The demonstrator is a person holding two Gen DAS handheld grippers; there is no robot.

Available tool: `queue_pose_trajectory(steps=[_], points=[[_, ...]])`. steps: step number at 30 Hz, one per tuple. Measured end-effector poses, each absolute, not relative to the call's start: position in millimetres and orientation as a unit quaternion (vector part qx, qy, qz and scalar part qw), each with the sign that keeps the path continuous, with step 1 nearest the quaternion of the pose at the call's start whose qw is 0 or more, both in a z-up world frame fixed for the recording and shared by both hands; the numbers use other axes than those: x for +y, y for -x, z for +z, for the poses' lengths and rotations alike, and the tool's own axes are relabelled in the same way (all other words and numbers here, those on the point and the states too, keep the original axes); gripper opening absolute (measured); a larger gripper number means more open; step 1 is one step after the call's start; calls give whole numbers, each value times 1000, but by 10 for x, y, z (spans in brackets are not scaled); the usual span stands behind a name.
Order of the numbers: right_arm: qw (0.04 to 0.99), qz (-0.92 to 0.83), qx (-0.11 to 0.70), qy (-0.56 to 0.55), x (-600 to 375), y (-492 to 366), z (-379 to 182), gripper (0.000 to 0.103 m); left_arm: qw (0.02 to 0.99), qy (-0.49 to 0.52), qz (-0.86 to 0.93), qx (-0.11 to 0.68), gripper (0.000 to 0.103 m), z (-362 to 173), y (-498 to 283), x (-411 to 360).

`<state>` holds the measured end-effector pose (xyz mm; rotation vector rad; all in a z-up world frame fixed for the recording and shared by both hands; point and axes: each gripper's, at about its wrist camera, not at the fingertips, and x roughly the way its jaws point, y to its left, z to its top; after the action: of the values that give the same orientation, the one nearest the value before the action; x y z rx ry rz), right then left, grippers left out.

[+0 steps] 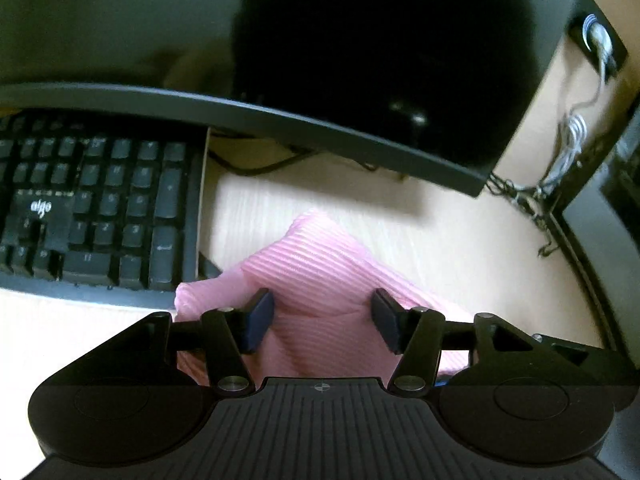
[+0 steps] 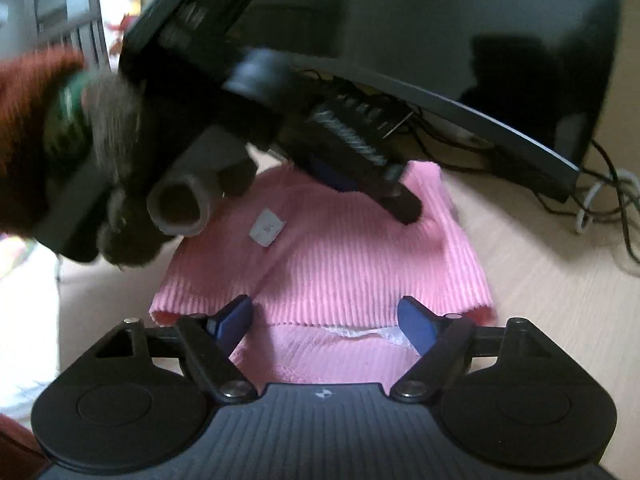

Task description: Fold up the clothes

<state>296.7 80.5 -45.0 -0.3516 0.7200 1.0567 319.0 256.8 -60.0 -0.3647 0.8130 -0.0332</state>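
A pink ribbed knit garment lies folded on the light wooden desk, with a small white label showing on top. My right gripper is open over the garment's near hem, its blue pads spread to either side of the cloth. My left gripper is open too, its fingers wide apart above the bunched far part of the pink garment. In the right wrist view the left gripper reaches down onto the garment's far edge, held by a gloved hand with a rust-red sleeve.
A black keyboard sits left of the garment. A dark monitor overhangs the desk just behind it, also seen as the monitor in the right wrist view. Tangled cables lie at the right rear. Bare desk shows right of the cloth.
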Motion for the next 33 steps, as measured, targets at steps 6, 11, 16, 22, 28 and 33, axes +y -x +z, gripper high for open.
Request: queue_pose_trajectory(steps=[6,11,16,22,28,33], points=[[804,453,383,50,223,-3347,-272,86,911,192,17,364,68,-285,-2638,2659],[789,425,444,-14,208,-3458,-470,49,906,184,44,379,53,-415,-2156,2546],[776,456,426,90,490,-3154,-456,48,895,169,73,406,53,-652,-2047,2581],[811,433,354,170,435,-3163,-250,68,903,149,75,395,58,-676,-2019,2558],[836,400,275,256,389,-3165,-110,65,910,159,73,377,55,-431,-1885,2547],[832,399,284,261,501,-3210,-361,57,917,175,-35,357,60,-159,-1927,2260]])
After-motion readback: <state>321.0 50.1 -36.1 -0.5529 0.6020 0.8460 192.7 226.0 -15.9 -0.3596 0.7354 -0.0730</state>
